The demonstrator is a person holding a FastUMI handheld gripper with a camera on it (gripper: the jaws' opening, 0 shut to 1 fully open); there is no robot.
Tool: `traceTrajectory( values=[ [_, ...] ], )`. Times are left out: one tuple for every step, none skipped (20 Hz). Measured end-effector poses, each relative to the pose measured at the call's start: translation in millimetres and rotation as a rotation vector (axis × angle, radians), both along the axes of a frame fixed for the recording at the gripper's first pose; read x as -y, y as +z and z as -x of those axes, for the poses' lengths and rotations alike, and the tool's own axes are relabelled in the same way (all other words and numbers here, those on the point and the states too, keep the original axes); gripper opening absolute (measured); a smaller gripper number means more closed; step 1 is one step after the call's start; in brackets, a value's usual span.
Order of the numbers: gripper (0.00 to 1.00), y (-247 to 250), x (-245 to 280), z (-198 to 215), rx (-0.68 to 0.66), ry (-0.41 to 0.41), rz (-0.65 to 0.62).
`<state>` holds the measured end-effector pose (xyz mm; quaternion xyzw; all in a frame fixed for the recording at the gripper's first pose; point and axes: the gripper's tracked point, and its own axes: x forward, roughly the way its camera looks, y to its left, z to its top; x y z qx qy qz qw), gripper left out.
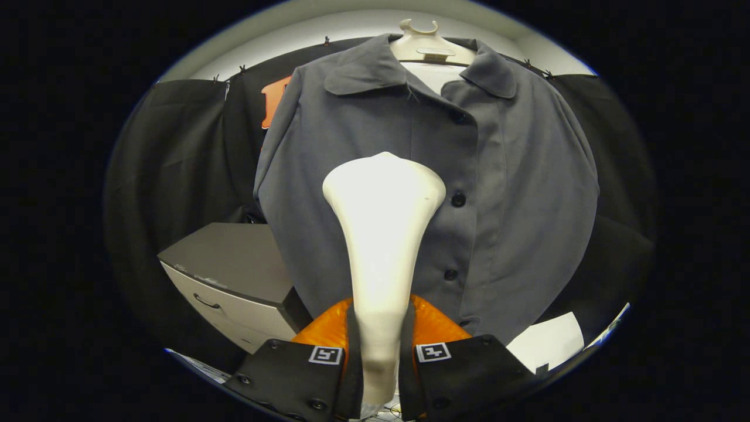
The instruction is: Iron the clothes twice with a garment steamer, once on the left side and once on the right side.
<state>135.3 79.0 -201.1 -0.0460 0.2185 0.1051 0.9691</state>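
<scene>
- The tongs sit at the bottom centre of the frame, both fingers pressed against the handle of a white garment steamer, clamped tight on it
- The steamer rises from between the fingers up to the middle of the frame, its handle narrow low down and widening into a broad rounded head
- The head stands in front of the left half of a grey button-front jacket; contact with the cloth cannot be told
- The jacket fills the centre of the frame, hung on a cream hanger at the top centre, collar spread, a white panel showing in the open neck
- Dark buttons run down the jacket's placket, just right of the steamer head
- Black cloth forms the booth wall behind the jacket, clipped along a pale wall at the upper edge
- A grey drawer cabinet with a dark handle stands at the lower left, beside the jacket's hem
- A white sheet lies at the lower right, near the right finger
</scene>
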Motion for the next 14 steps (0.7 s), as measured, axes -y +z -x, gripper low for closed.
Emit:
traceTrajectory(
  values=[
    [0.32,-8.0,0.7,1.9,-0.013,0.002,0.002],
    [0.32,-15.7,1.8,2.4,-0.023,0.003,0.006],
    [0.32,-23.5,3.3,4.6,-0.034,0.005,0.014],
    [0.32,-31.8,7.3,7.8,-0.046,0.008,0.020],
    [0.32,-37.3,9.9,9.2,-0.056,0.010,0.021],
    [0.32,-44.9,11.0,13.2,-0.067,0.012,0.023],
    [0.32,-51.5,11.5,15.0,-0.078,0.016,0.026],
    [0.32,-57.0,12.0,16.3,-0.087,0.018,0.027],
    [0.32,-62.6,12.8,17.2,-0.098,0.023,0.028],
    [0.32,-69.2,13.0,19.2,-0.107,0.025,0.028],
    [0.32,-75.1,13.5,20.8,-0.116,0.027,0.029],
    [0.32,-82.5,13.3,22.9,-0.126,0.032,0.032],
    [0.32,-90.7,12.8,25.1,-0.137,0.037,0.036],
    [0.32,-101.0,13.3,27.9,-0.151,0.041,0.039]
  ],
)
